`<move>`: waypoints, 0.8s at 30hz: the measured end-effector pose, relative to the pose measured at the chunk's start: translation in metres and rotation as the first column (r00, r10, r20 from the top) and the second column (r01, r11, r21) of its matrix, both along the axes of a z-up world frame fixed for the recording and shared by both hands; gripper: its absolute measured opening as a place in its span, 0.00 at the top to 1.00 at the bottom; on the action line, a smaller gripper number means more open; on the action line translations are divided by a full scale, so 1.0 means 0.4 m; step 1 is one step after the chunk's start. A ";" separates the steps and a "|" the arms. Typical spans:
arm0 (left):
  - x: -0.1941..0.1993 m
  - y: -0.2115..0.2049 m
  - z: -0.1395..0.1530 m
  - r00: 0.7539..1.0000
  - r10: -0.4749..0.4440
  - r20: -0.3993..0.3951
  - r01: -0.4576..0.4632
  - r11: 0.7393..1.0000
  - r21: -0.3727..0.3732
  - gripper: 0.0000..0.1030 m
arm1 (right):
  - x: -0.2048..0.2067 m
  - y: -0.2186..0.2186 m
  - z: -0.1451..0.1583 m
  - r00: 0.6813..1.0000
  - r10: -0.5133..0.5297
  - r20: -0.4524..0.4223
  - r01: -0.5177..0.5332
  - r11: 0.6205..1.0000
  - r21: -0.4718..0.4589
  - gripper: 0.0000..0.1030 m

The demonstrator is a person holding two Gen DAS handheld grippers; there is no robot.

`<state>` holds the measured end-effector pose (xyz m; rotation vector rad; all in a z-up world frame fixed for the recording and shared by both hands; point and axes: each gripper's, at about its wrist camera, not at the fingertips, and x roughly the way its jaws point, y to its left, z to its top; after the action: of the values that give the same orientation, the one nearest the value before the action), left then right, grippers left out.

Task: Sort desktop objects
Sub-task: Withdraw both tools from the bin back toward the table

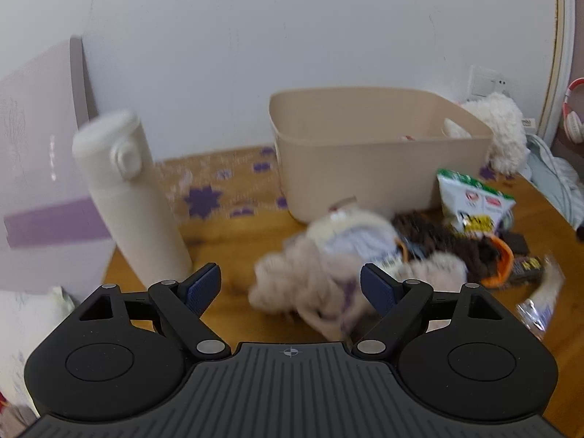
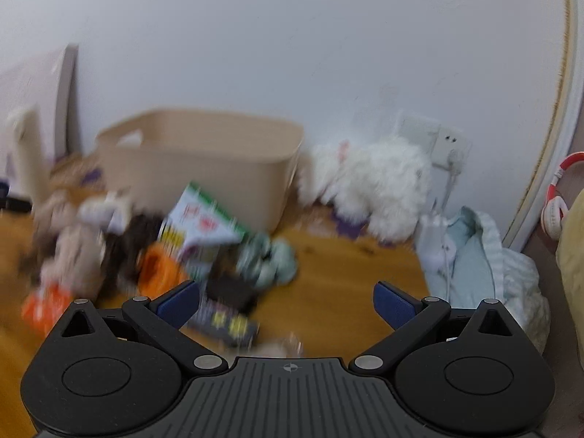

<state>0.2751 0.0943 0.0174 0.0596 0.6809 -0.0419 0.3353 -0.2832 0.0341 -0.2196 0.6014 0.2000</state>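
A beige bin (image 1: pixel 365 153) stands at the back of the wooden desk (image 1: pixel 226 314); it also shows in the right wrist view (image 2: pixel 204 168). In front of it lies a pile: a pale plush toy (image 1: pixel 314 284), a dark brown furry item (image 1: pixel 449 248), a green-and-white snack bag (image 1: pixel 471 200) and dark wrapped snacks (image 1: pixel 525 266). My left gripper (image 1: pixel 290 284) is open and empty, just before the plush toy. My right gripper (image 2: pixel 286 303) is open and empty above the desk, with the snack bag (image 2: pixel 204 226), an orange item (image 2: pixel 160 266) and a dark packet (image 2: pixel 226 325) to its left.
A white thermos bottle (image 1: pixel 127 197) stands at the left beside a pink-purple board (image 1: pixel 40 168). A white fluffy toy (image 2: pixel 368 182) leans on the wall by a socket (image 2: pixel 449 146). Pale green cloth (image 2: pixel 481 266) lies at the desk's right edge. Red-white headphones (image 2: pixel 558 197) hang at far right.
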 end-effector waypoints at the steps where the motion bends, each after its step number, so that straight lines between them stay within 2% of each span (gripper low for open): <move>1: -0.010 0.001 -0.012 1.000 -0.002 -0.011 0.002 1.000 -0.016 0.17 | -0.014 0.005 -0.014 1.000 0.005 -0.006 -0.005 1.000 -0.004 0.00; 6: -0.041 -0.028 -0.063 0.998 -0.034 -0.047 0.033 0.999 -0.024 0.17 | -0.081 0.035 -0.053 0.999 0.045 -0.023 -0.046 0.999 -0.009 0.00; 12: -0.087 -0.053 -0.110 0.993 -0.079 -0.091 0.075 0.996 -0.054 0.17 | -0.139 0.087 -0.054 0.993 0.116 -0.006 -0.116 0.993 0.007 0.00; 15: -0.099 -0.062 -0.130 0.995 -0.046 -0.091 0.043 0.998 -0.039 0.17 | -0.158 0.128 -0.058 0.991 0.130 0.001 -0.130 0.991 0.004 0.00; 18: -0.102 -0.067 -0.144 0.998 0.013 -0.057 -0.013 1.000 -0.005 0.17 | -0.169 0.167 -0.067 0.991 0.133 -0.002 -0.133 0.990 0.044 0.00; 21: -0.097 -0.057 -0.149 0.998 0.031 -0.048 -0.034 0.998 -0.051 0.17 | -0.178 0.216 -0.078 0.990 0.144 -0.002 -0.144 0.986 0.084 0.00; 24: -0.092 -0.051 -0.150 0.999 0.028 -0.045 -0.032 0.996 -0.079 0.17 | -0.180 0.279 -0.094 0.988 0.157 0.002 -0.157 0.985 0.077 0.00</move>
<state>0.2382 0.0739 -0.0425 -0.0283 0.7236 -0.0414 0.2632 -0.1715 -0.0037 -0.1922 0.5794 0.3754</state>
